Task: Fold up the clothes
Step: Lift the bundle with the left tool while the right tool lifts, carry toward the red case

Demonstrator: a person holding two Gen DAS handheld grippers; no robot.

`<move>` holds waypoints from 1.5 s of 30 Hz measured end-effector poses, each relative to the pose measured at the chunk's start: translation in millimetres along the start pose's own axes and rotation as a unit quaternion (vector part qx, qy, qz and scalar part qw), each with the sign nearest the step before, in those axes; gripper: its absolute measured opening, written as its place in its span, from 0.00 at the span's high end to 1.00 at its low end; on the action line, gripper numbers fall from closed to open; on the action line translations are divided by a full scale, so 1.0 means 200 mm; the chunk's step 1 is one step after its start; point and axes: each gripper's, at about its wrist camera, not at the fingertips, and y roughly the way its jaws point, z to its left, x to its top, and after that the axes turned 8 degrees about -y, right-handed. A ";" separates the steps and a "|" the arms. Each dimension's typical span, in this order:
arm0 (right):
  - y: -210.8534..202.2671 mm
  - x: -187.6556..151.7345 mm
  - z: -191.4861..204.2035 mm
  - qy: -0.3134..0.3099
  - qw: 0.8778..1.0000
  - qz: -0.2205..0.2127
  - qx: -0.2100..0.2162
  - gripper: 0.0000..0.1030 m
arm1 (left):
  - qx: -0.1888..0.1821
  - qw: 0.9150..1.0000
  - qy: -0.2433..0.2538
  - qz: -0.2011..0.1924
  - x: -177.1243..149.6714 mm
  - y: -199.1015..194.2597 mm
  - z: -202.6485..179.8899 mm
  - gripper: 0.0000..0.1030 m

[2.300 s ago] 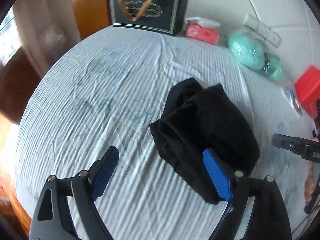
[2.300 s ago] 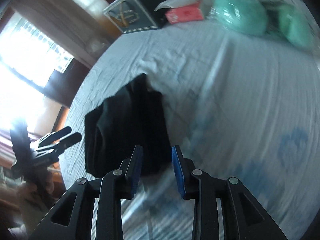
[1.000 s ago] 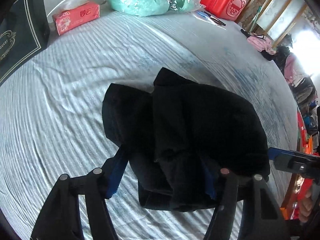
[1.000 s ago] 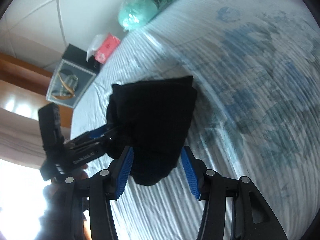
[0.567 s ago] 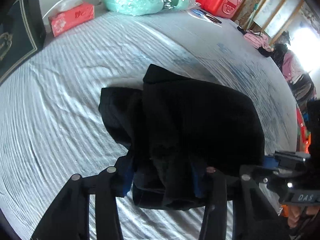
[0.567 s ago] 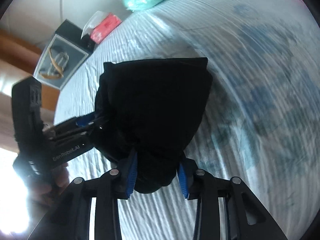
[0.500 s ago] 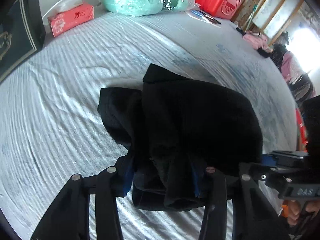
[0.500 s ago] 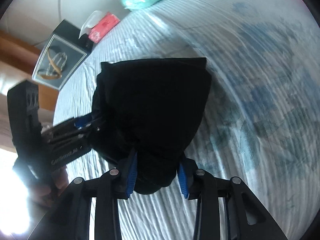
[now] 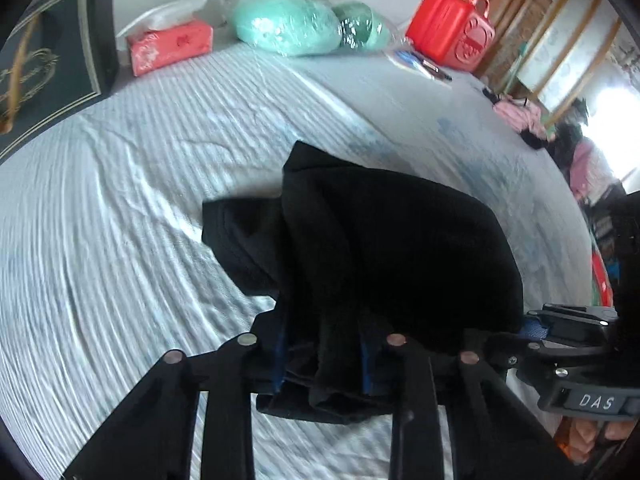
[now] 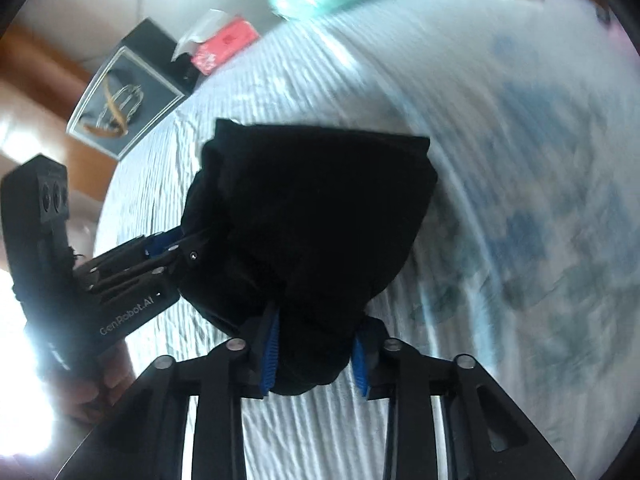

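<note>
Both grippers have closed in on the black garment since the earlier frames, when they hung apart above it, and each now pinches its near edge.

From the left wrist, the left gripper has its jaws clamped on a thick fold of the one black garment, which lies bunched on the striped bedsheet toward the middle of the bed. The right gripper comes in from the right edge, its body marked "DAS", its blue pads against the cloth. Along the far edge of the bed sit one dark gift bag, one red tissue box, two green plastic-wrapped bundles and one red case.

From the right wrist, the right gripper has its jaws clamped on the garment. The left gripper, labelled "GenRobot.AI", grips the cloth's left side. One gift bag and one tissue box stand by the far edge.
</note>
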 end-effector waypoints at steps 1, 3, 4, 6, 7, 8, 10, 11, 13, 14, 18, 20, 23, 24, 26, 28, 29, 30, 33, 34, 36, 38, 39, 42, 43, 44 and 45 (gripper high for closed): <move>-0.04 0.00 0.00 -0.009 1.000 -0.006 -0.005 0.76 | -0.009 1.000 -0.011 -0.003 -0.01 -0.03 -0.01 0.76; -0.12 0.01 0.00 -0.030 0.999 -0.018 -0.018 0.76 | -0.021 0.999 -0.020 -0.018 -0.02 -0.10 -0.07 0.76; -0.18 0.01 0.00 -0.042 0.999 -0.027 -0.022 0.76 | -0.023 0.999 -0.019 -0.029 -0.02 -0.14 -0.12 0.76; -0.30 0.02 -0.01 -0.063 0.997 -0.043 -0.028 0.77 | -0.025 0.998 -0.016 -0.047 -0.01 -0.21 -0.22 0.76; -0.35 0.03 -0.02 -0.072 0.996 -0.050 -0.033 0.77 | -0.024 0.998 -0.015 -0.053 -0.01 -0.24 -0.27 0.76; -0.41 0.03 -0.04 -0.082 0.994 -0.058 -0.035 0.77 | -0.024 0.998 -0.015 -0.058 -0.01 -0.26 -0.31 0.76; -0.52 0.03 -0.11 -0.089 0.993 -0.069 -0.033 0.77 | -0.025 0.997 -0.016 -0.070 0.00 -0.28 -0.44 0.76; -0.57 0.04 -0.15 -0.092 0.992 -0.075 -0.032 0.77 | -0.024 0.997 -0.016 -0.075 0.00 -0.29 -0.49 0.76; -0.66 0.03 -0.25 -0.097 0.991 -0.083 -0.027 0.77 | -0.020 0.996 -0.020 -0.082 -0.01 -0.30 -0.63 0.76; -0.71 0.02 -0.31 -0.098 0.991 -0.086 -0.023 0.77 | -0.015 0.996 -0.022 -0.085 -0.02 -0.30 -0.70 0.76; -0.83 -0.02 -0.57 -0.118 0.989 -0.087 -0.004 0.77 | 0.004 0.994 -0.037 -0.102 -0.05 -0.24 -1.02 0.76; -0.90 -0.04 -0.72 -0.132 0.987 -0.089 0.006 0.77 | 0.004 0.992 -0.052 -0.110 -0.07 -0.22 -1.18 0.76; -1.03 -0.05 -0.95 -0.154 0.984 -0.092 0.020 0.77 | 0.009 0.990 -0.060 -0.125 -0.08 -0.19 -1.42 0.76; -1.06 -0.05 -1.01 -0.159 0.983 -0.091 0.021 0.77 | 0.010 0.990 -0.060 -0.127 -0.08 -0.18 -1.49 0.76; -1.12 -0.06 -1.15 -0.157 0.984 -0.086 0.024 0.77 | 0.013 0.991 -0.054 -0.124 -0.07 -0.14 -1.64 0.76; -1.18 -0.06 -1.26 -0.152 0.984 -0.087 0.023 0.77 | 0.011 0.992 -0.046 -0.120 -0.05 -0.12 -1.75 0.76; -1.21 -0.06 -1.31 -0.150 0.984 -0.089 0.023 0.77 | 0.010 0.992 -0.041 -0.119 -0.04 -0.11 -1.80 0.76; -1.24 -0.07 -1.36 -0.147 0.985 -0.092 0.024 0.77 | 0.007 0.992 -0.036 -0.117 -0.02 -0.10 -1.84 0.76; -1.31 -0.07 -1.48 -0.131 0.986 -0.105 0.019 0.77 | -0.006 0.993 -0.020 -0.115 0.03 -0.06 -1.96 0.76; -1.33 -0.07 -1.51 -0.123 0.986 -0.110 0.016 0.77 | -0.011 0.993 -0.016 -0.115 0.04 -0.04 -1.99 0.76; -1.36 -0.07 -1.58 -0.105 0.988 -0.115 0.009 0.77 | -0.019 0.993 -0.008 -0.112 0.07 -0.01 -2.06 0.76; -1.38 -0.06 -1.67 -0.092 0.989 -0.116 0.003 0.77 | -0.023 0.994 0.001 -0.108 0.10 0.05 -2.12 0.76; -1.37 -0.05 -1.70 -0.086 0.990 -0.113 0.004 0.77 | -0.022 0.994 0.004 -0.103 0.12 0.09 -2.16 0.76; -1.37 -0.04 -1.84 -0.069 0.992 -0.106 0.006 0.77 | -0.018 0.996 0.006 -0.087 0.17 0.19 -2.26 0.76; -1.37 -0.04 -1.88 -0.066 0.992 -0.103 0.008 0.77 | -0.016 0.996 0.006 -0.084 0.19 0.22 -2.31 0.76; -1.37 -0.03 -1.94 -0.065 0.993 -0.102 0.012 0.77 | -0.014 0.997 0.005 -0.082 0.21 0.25 -2.34 0.76; -1.38 -0.01 -2.00 -0.064 0.993 -0.101 0.016 0.77 | -0.010 0.997 0.005 -0.081 0.23 0.28 -2.40 0.76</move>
